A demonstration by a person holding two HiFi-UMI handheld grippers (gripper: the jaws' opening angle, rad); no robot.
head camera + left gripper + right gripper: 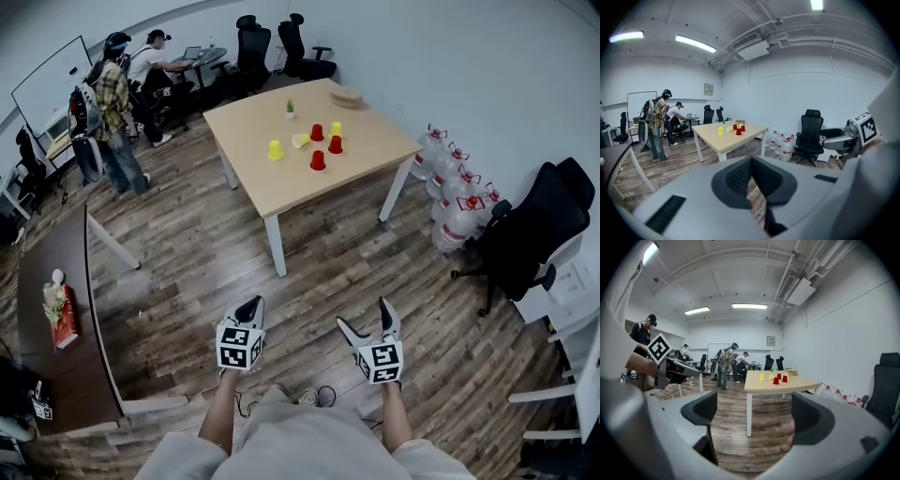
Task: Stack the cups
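the table [267,178] is smooth matt wood, the cups [318,160] glossy plastic, the floor [187,267] grainy wood plank.

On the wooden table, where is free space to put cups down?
Free: the near end of the table, before the nearest red cup and the left yellow cup; also left of the plant. Crowded: the middle, among the cups.

right gripper [754,414]: jaws held wide apart, empty | table [787,383]: seen ahead, well apart | red cups [776,380], yellow cup [761,377]: set on table
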